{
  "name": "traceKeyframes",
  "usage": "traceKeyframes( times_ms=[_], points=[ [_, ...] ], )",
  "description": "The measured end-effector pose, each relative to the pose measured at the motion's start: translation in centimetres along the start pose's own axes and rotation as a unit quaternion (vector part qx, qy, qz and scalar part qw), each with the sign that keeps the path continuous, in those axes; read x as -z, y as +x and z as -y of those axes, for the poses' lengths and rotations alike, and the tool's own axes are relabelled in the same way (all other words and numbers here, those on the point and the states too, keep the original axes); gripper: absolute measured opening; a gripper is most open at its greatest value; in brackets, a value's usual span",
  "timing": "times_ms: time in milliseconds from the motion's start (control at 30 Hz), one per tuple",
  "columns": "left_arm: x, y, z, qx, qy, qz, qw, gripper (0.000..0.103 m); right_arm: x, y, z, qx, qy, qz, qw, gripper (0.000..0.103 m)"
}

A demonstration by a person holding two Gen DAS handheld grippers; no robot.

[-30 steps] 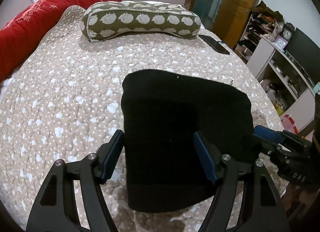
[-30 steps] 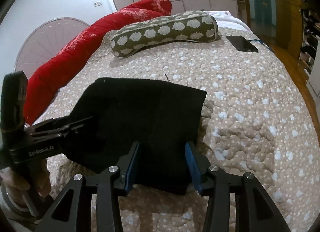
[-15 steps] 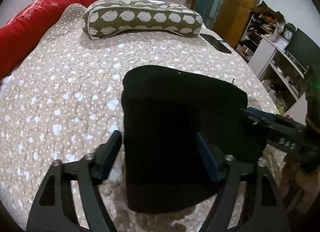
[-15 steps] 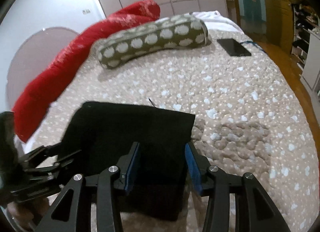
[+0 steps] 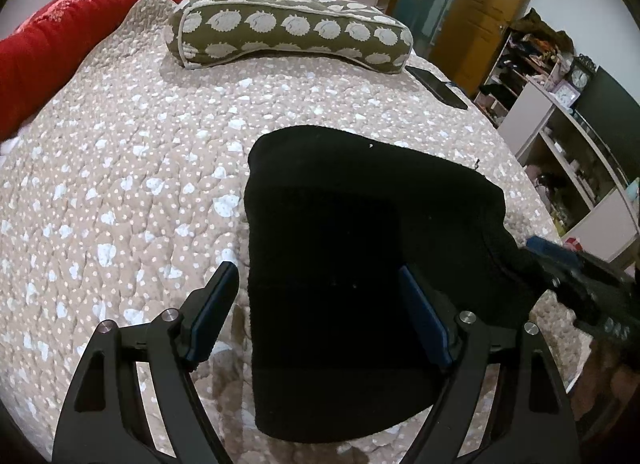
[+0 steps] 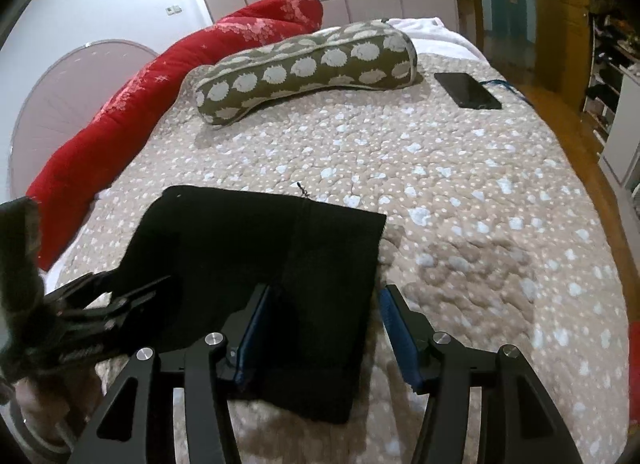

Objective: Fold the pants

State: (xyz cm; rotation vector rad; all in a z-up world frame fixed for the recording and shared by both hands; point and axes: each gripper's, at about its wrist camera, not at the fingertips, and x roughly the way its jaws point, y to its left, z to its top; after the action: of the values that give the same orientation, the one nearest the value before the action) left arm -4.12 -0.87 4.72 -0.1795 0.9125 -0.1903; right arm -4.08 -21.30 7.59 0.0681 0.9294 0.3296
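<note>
The black pants (image 5: 340, 224) lie folded into a thick rectangle on the quilted bed (image 5: 120, 164). My left gripper (image 5: 316, 284) hovers open over their near left edge, one finger above the quilt and the other above the cloth. The right gripper (image 6: 325, 296) straddles the near right edge of the pants (image 6: 260, 240). Its jaws are opening, and neither blue pad presses the cloth that lies between them. Each gripper shows in the other's view: the right gripper (image 5: 560, 264) at the pants' right side, the left gripper (image 6: 120, 292) at their left.
An olive pillow (image 6: 308, 68) with pale spots and a red bolster (image 6: 180, 76) lie at the far side of the bed. A black phone (image 6: 466, 90) rests on the quilt at the far right. Shelves (image 5: 560, 136) and wooden floor (image 6: 560, 112) lie beyond the right edge.
Both grippers' jaws have spread wider, the right one most recently. The pants lie as before, and neither hand has shifted much.
</note>
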Motion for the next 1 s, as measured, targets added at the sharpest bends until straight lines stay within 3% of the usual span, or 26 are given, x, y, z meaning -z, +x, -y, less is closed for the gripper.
traceKeyframes(
  times_ms=[167,267,733,1000],
  points=[
    [0.2,0.2,0.1,0.004,-0.002,-0.002,1.0000,0.083,1.6,-0.1,-0.5,0.004,-0.011,-0.009,1.000,0.055],
    [0.3,0.2,-0.1,0.012,-0.006,-0.004,0.9999,0.083,2.3,1.0,0.4,-0.012,0.018,-0.011,1.000,0.055],
    [-0.9,-2.7,-2.6,0.066,-0.040,0.018,0.9969,0.083,0.4,0.3,1.1,-0.051,0.043,0.002,0.998,0.055],
    [0.0,0.6,-3.2,0.108,-0.062,-0.042,0.9914,0.086,0.5,2.5,2.4,-0.080,0.066,-0.014,0.994,0.063]
  ],
)
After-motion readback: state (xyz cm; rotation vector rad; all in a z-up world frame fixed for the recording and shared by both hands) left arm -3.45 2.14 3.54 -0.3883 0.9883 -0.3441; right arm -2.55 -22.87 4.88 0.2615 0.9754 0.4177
